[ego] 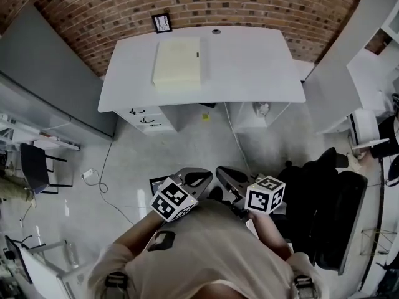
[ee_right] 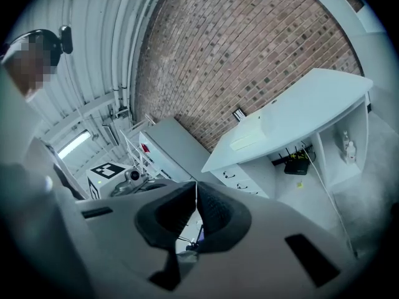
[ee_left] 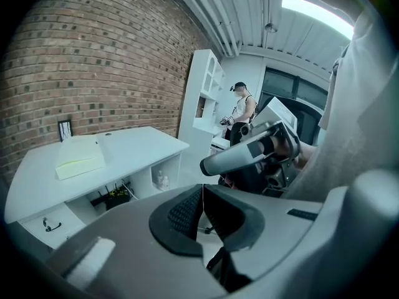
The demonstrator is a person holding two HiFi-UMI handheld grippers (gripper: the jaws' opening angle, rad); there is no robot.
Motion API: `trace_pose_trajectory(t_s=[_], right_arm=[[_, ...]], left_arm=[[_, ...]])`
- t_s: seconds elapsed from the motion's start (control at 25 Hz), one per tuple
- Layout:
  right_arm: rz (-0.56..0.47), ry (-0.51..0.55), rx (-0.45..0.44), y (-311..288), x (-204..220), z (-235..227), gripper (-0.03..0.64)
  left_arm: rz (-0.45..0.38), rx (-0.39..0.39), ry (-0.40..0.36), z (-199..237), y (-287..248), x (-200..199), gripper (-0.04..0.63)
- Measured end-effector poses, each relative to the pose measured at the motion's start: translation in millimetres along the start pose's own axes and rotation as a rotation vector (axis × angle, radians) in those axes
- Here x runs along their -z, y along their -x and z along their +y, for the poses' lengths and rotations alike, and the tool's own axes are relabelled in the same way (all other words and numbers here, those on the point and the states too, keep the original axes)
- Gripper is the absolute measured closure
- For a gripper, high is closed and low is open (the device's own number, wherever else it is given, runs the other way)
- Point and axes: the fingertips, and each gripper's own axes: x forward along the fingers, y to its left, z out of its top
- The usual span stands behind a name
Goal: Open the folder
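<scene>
A pale yellow folder [ego: 177, 63] lies closed on the white desk [ego: 249, 67] by the brick wall, on its left half. It also shows as the flat folder [ee_left: 78, 157] in the left gripper view and as the distant folder [ee_right: 249, 136] in the right gripper view. Both grippers are held close to the person's chest, well short of the desk. My left gripper [ego: 198, 178] is shut with nothing in it, its pads [ee_left: 187, 210] pressed together. My right gripper [ego: 225, 174] is shut and empty too, pads [ee_right: 209, 207] meeting. The right gripper's body [ee_left: 249, 154] crosses the left gripper view.
A small picture frame [ego: 162, 22] leans on the wall behind the desk. Drawers [ego: 146, 117] and open shelves sit under the desk, with a cable [ego: 240, 145] trailing on the floor. Black office chairs [ego: 330, 204] stand at the right, a dark chair [ego: 34, 167] at the left. Another person [ee_left: 240, 114] stands far off.
</scene>
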Motion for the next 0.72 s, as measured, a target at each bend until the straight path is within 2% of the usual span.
trace_pose_trajectory(t_s=[0.32, 0.48, 0.72], right_arm=[[0.012, -0.032, 0.004, 2.8, -5.8, -17.0, 0.611], [0.035, -0.017, 0.008, -3.6, -8.9, -19.7, 0.611], [0.022, -0.020, 0.067, -10.2, -22.8, -32.9, 0.611]], left_arm=[[0.009, -0.008, -0.006, 3.1, -13.3, -8.8, 0.589], [-0.007, -0.002, 0.024, 12.8, -17.0, -9.4, 0.589], [-0.021, 0.040, 0.011, 30.0, -25.2, -17.8, 0.589]])
